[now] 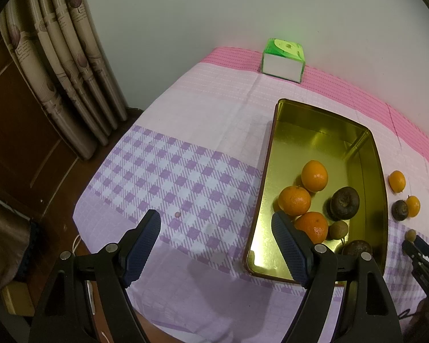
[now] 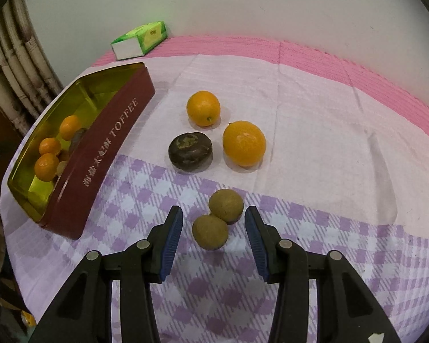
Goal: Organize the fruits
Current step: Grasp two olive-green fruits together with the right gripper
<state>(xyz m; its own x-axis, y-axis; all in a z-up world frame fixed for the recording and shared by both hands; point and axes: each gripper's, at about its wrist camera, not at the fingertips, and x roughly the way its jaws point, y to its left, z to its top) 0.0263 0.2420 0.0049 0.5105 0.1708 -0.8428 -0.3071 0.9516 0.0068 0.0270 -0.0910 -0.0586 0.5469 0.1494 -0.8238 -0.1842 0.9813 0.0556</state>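
Observation:
A dark red toffee tin (image 2: 105, 154) with a gold inside (image 1: 323, 131) holds three oranges (image 1: 314, 175), two dark round fruits (image 1: 344, 203) and a small brown fruit (image 1: 338, 229). On the cloth to its right lie two oranges (image 2: 244, 143), one dark fruit (image 2: 190, 148) and two small brown fruits (image 2: 210, 231) that touch each other. My right gripper (image 2: 213, 210) is open, and both small brown fruits sit between its fingers without the pads pressing on them. My left gripper (image 1: 214, 214) hangs open and empty, its right finger (image 1: 286, 237) over the tin's near left corner.
A green and white tissue box (image 1: 283, 60) stands at the back by the wall. Curtains (image 1: 71, 65) and dark wood panelling lie past the table's left edge. A small pink speck (image 1: 177, 214) rests on the checked cloth (image 1: 186, 171).

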